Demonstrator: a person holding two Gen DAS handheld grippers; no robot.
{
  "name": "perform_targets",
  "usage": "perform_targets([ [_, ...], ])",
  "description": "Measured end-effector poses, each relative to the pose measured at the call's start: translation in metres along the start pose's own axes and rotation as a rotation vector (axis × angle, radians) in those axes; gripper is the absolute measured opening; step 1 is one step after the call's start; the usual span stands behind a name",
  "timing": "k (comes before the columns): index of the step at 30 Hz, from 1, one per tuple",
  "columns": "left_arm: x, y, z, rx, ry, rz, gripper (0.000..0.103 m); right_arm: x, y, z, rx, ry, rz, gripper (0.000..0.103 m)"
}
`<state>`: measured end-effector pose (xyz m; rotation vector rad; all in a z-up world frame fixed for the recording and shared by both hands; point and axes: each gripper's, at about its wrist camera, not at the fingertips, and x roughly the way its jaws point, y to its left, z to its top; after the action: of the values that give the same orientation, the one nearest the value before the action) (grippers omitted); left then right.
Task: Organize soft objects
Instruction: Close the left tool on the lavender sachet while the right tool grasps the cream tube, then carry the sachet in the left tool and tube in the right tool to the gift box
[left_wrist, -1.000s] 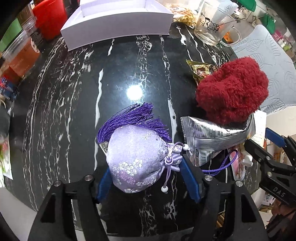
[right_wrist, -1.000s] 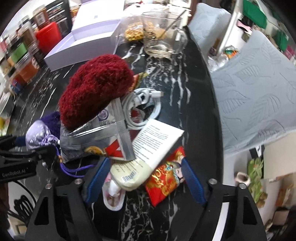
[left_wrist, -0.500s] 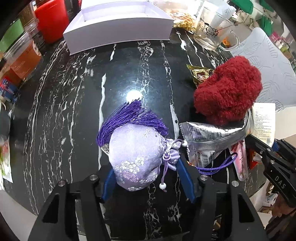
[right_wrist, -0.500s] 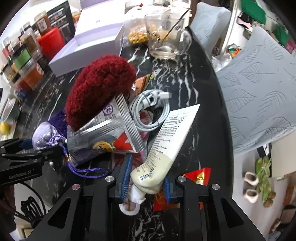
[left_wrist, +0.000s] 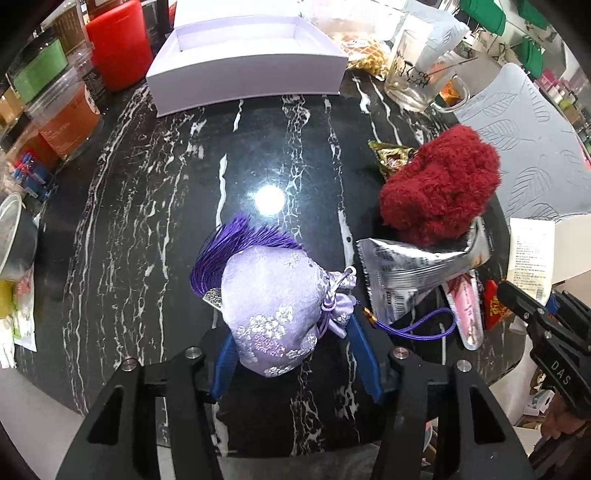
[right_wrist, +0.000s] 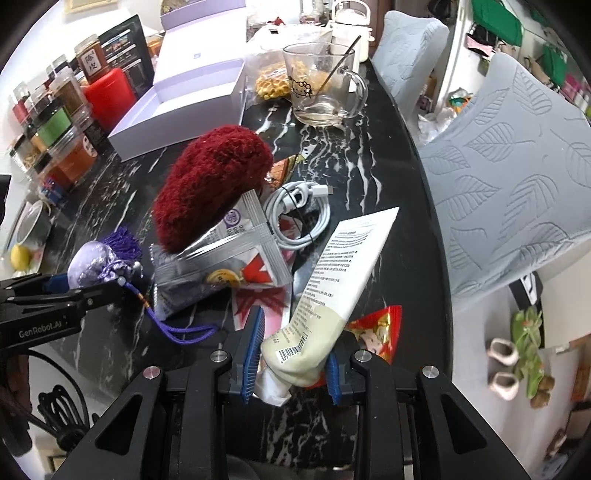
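Two tools are at work beside the dark red knitted hat (right_wrist: 212, 184), which lies on a silver foil packet (right_wrist: 221, 266) on the black marble surface (left_wrist: 147, 221). Left of the hat, the left tool (left_wrist: 291, 334) has just been closing and its blue pads pinch the lilac embroidered pouch (left_wrist: 273, 310). Nearer the camera than the hat, the right tool (right_wrist: 293, 360) is clamped on the cream tube (right_wrist: 332, 280). Beyond the hat stands a white open box (left_wrist: 251, 70).
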<state>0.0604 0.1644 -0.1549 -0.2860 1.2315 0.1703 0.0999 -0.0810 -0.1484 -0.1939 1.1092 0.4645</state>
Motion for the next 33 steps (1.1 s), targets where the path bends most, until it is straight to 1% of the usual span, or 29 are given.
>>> perform_targets([
  [5,-0.020,-0.001,-0.004,-0.001,-0.029,0.001,0.055,-0.014,0.001,-0.001,-0.004,-0.021,0.011,0.029],
  [11,-0.054,-0.005,-0.006,-0.001,-0.079,0.003,0.054,-0.038,0.003,0.000,-0.023,-0.062,0.021,0.029],
  [13,-0.057,-0.013,0.001,-0.002,-0.092,0.002,0.054,-0.048,0.004,0.001,-0.033,-0.080,0.025,0.029],
  [18,-0.083,-0.024,0.000,-0.003,-0.133,-0.004,0.054,-0.072,0.006,0.001,-0.054,-0.118,0.036,0.029],
  [25,-0.126,-0.041,-0.009,-0.001,-0.203,-0.017,0.054,-0.102,0.010,-0.004,-0.089,-0.163,0.082,0.029],
  [33,-0.161,-0.049,-0.014,-0.025,-0.268,-0.038,0.054,-0.127,0.022,-0.004,-0.118,-0.199,0.149,0.029],
])
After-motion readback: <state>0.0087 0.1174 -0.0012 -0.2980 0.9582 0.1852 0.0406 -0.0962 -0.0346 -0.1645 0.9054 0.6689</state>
